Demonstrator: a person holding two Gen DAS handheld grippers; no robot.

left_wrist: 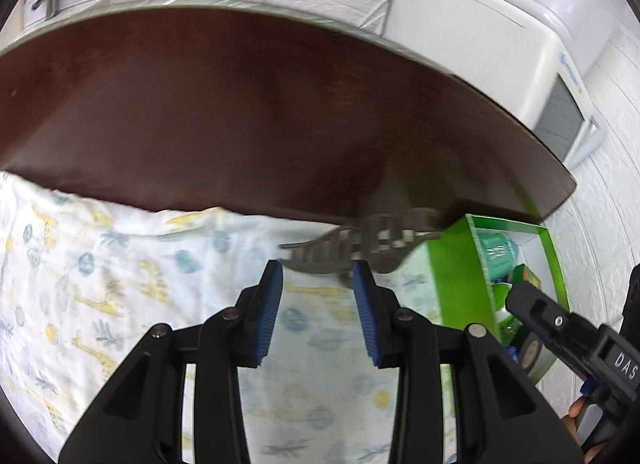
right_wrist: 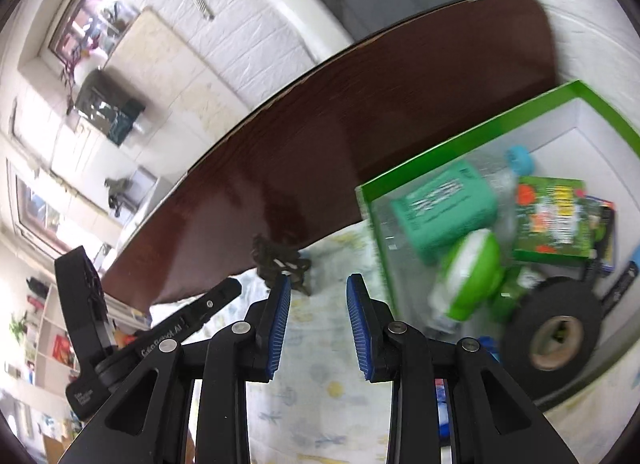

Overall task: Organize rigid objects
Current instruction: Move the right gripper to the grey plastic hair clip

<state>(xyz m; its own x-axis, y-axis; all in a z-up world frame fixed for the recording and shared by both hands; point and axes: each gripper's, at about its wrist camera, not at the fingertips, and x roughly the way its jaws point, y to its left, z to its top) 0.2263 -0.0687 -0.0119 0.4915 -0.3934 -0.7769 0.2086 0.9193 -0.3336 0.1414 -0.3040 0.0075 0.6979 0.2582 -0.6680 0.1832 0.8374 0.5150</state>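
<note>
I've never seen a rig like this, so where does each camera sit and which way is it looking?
Left wrist: on the left hand-held gripper, looking along its open fingers at a grey dinosaur toy; the right hand-held gripper shows.
Right wrist: on the right hand-held gripper, facing the green box; the left hand-held gripper shows.
Shared: toy, box, patterned cloth, brown table.

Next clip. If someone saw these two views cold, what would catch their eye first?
Probably the bright green open box on the right, crammed with a mint-green bottle, a black tape roll and small cartons. Next, the grey skeletal toy dinosaur lying on the giraffe-print white cloth, just beyond the open left tool. Behind both runs the dark brown wooden tabletop.
</note>
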